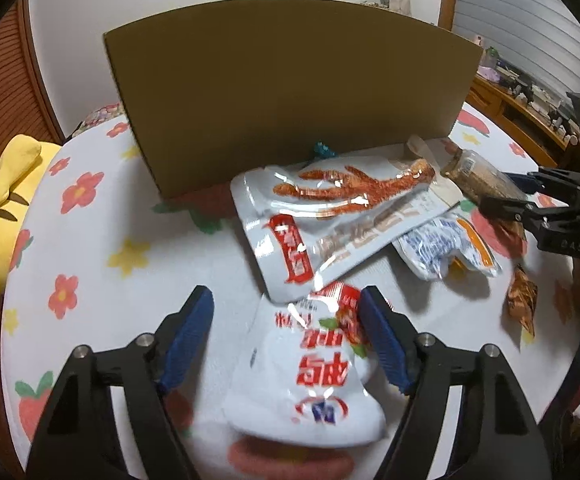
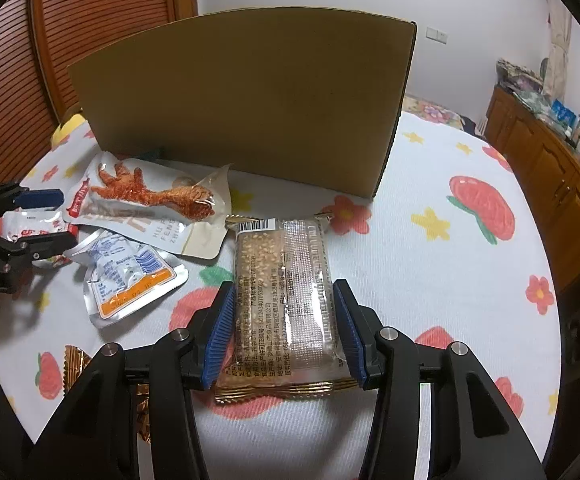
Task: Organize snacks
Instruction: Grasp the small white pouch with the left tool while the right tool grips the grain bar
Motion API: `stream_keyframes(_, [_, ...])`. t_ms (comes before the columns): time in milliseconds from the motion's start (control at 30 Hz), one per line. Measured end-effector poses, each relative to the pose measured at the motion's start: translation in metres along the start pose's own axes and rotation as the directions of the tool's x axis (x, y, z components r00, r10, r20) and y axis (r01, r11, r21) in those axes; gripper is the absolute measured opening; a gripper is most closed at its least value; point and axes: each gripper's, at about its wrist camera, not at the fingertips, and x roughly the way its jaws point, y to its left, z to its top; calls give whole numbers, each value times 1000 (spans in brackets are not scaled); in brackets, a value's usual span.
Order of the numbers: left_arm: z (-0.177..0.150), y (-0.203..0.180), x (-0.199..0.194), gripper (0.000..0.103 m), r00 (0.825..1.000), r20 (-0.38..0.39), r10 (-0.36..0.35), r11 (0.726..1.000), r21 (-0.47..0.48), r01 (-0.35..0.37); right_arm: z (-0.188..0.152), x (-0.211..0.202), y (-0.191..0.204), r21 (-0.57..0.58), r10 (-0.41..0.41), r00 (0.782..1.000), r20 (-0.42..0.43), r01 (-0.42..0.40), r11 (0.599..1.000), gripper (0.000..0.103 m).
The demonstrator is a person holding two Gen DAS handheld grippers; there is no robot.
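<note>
- Right wrist view: the sesame bar packet (image 2: 286, 300) lies flat on the flowered tablecloth (image 2: 441, 264), just in front of the cardboard box (image 2: 250, 100). The right gripper (image 2: 286, 328) has its blue pads at the packet's two long sides, seemingly pinching it; whether it is lifted I cannot tell.
- Left wrist view: the left gripper (image 1: 288, 340) is spread wide around a white pouch with red print (image 1: 313, 372). One pad is at the pouch's edge and the other is well clear, so nothing is clamped.
- Beside these, the chicken-foot pouch (image 2: 146, 200) overlaps a silver packet with an orange stripe (image 2: 130, 280); a crinkled brown wrapper (image 1: 523, 298) lies nearer the table edge.
- Judging by this, sorting has barely begun: every snack in sight is outside the box.
- Only the box's outer wall shows, so its contents are hidden. The white pouch is blurred, and a small teal thing (image 1: 321, 150) at the box's foot is unidentifiable.
</note>
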Motion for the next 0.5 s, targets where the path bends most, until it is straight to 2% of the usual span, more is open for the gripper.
stream_keyframes(200, [-16, 5, -14, 76, 1000, -5, -10, 1000, -29, 10, 0, 0, 0, 0, 0, 1000, 0, 0, 1000, 49])
stream_keyframes(367, [-22, 3, -18, 75, 1000, 3, -19, 1000, -17, 19, 0, 0, 0, 0, 0, 1000, 0, 0, 1000, 49])
stream_keyframes(433, [-22, 3, -18, 71, 1000, 11, -28, 999, -21, 29, 0, 0, 0, 0, 0, 1000, 0, 0, 1000, 49])
stream_keyframes(500, [-21, 2, -20, 57, 999, 26, -30, 999, -23, 31, 0, 0, 0, 0, 0, 1000, 0, 0, 1000, 49])
